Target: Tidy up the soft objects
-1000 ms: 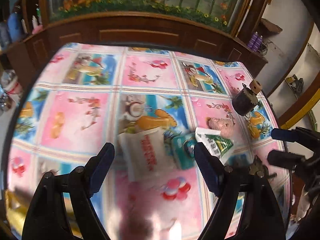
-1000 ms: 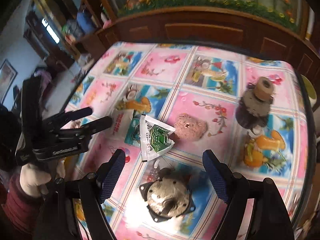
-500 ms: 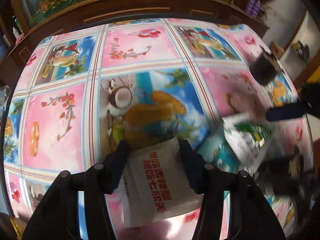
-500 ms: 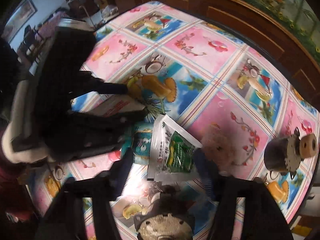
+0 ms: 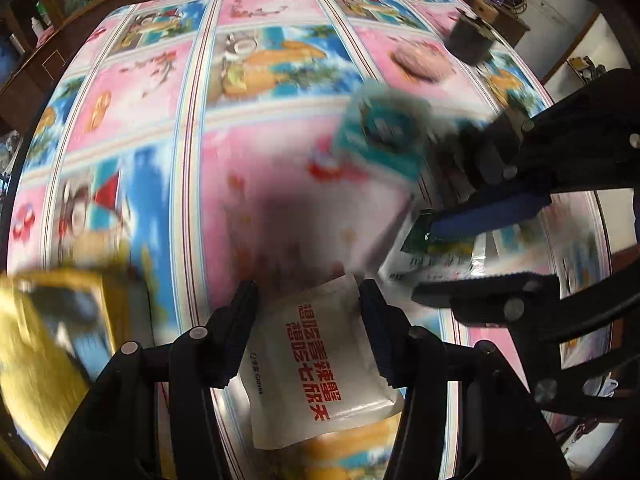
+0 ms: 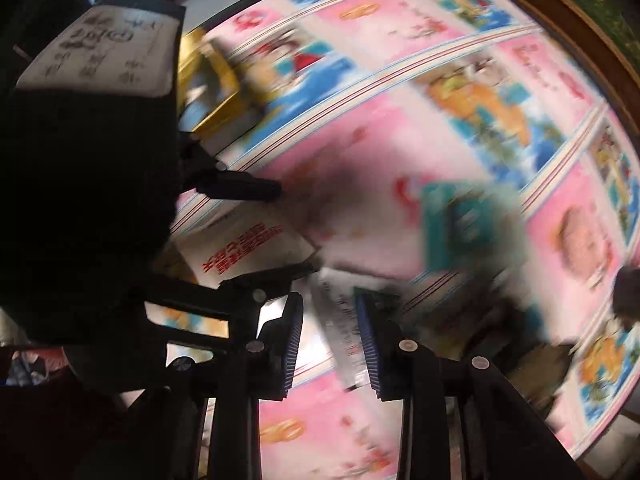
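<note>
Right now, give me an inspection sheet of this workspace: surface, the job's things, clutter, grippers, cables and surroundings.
Surface: table under a glossy pink and blue picture cloth.
Job's things: white packet with red print between the left gripper's fingers; white and green packet between the right gripper's fingers; teal packet, blurred, farther back; pink fuzzy lump lying on the cloth.
Clutter: dark metal part near the far edge; gold box at the left, blurred.
Grippers: left gripper shut on the white packet; right gripper shut on the green one.
Cables: nothing seen.
Surroundings: dark wooden cabinet behind the table.
</note>
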Demonstrator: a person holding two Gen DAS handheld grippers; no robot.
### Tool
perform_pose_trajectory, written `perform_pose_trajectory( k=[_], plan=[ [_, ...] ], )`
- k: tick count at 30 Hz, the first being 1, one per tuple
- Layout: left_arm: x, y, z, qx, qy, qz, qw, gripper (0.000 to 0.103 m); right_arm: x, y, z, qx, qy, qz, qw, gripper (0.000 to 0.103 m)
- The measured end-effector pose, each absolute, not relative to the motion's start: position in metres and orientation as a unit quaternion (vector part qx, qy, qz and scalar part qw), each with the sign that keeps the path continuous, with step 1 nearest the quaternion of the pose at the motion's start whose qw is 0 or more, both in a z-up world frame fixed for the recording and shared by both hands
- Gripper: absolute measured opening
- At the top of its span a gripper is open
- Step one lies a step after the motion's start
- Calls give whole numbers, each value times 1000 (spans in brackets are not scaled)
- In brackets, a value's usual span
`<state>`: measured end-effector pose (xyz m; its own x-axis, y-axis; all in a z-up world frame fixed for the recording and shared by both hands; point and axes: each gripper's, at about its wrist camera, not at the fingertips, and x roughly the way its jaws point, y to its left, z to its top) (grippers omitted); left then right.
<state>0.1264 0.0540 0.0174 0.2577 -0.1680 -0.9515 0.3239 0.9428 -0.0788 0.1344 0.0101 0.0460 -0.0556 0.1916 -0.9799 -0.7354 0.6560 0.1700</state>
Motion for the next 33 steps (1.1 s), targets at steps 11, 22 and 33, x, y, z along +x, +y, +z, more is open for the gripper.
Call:
perform_pose_trajectory(
  k=[11, 22, 33],
  plan=[
    [10, 59, 53, 35, 515, -165, 840, 73, 71, -78, 83, -81, 560, 268, 780, 76],
    [9, 48, 14, 75, 516, -111, 846, 80, 116, -64, 36, 17, 566, 199, 800, 76],
    [0, 48, 17, 60, 482, -124, 865, 52, 111, -49, 25, -4, 561, 200, 803, 50]
  ],
)
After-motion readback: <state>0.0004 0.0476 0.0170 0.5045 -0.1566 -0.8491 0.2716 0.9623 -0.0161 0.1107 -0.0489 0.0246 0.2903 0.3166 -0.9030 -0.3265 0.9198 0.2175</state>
